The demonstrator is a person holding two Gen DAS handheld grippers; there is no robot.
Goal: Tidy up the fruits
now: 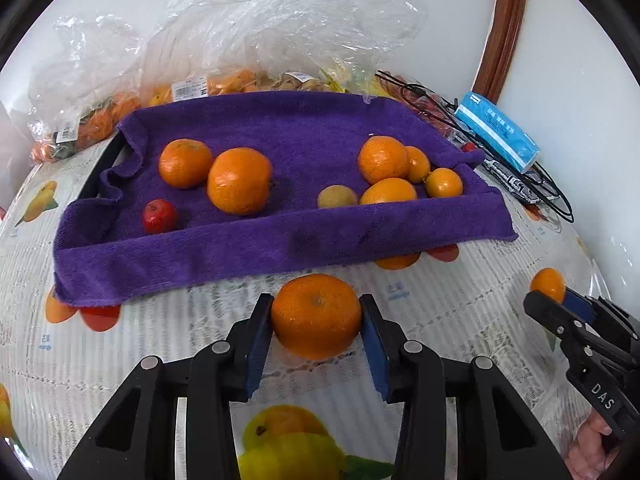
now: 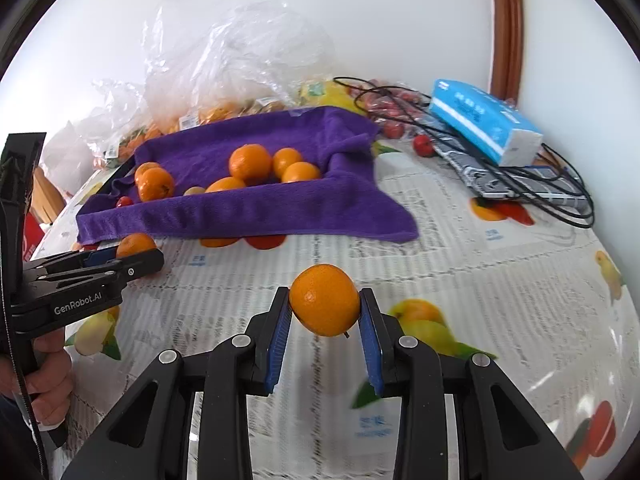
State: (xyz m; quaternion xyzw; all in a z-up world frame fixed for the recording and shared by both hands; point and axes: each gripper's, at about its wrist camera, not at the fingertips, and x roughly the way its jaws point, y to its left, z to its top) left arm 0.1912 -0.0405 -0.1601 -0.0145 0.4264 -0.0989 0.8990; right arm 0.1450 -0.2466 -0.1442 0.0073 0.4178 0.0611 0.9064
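Two oranges in hand, one per hand-held gripper. Left hand-held gripper (image 1: 317,316) is clamped on a big orange (image 1: 317,316), pads on both sides, low over the table (image 1: 460,300) just in front of the purple towel (image 1: 280,248); can't tell if it's resting on the cloth or just off it. Right hand-held gripper (image 2: 325,306) is clamped on a smaller orange (image 2: 325,306), held clear above the table, nearer me than the towel.

Progress, my read: partly done. The towel-lined tray already has two oranges and a small red fruit (image 1: 159,216) on its left, a cluster of oranges plus a pale round fruit (image 1: 337,197) on its right. Left to do: drop these two in, and more fruit sits in the plastic bags (image 1: 240,32) behind.

Pose: both grippers angled down and forward toward the tray, left one closer to its edge.
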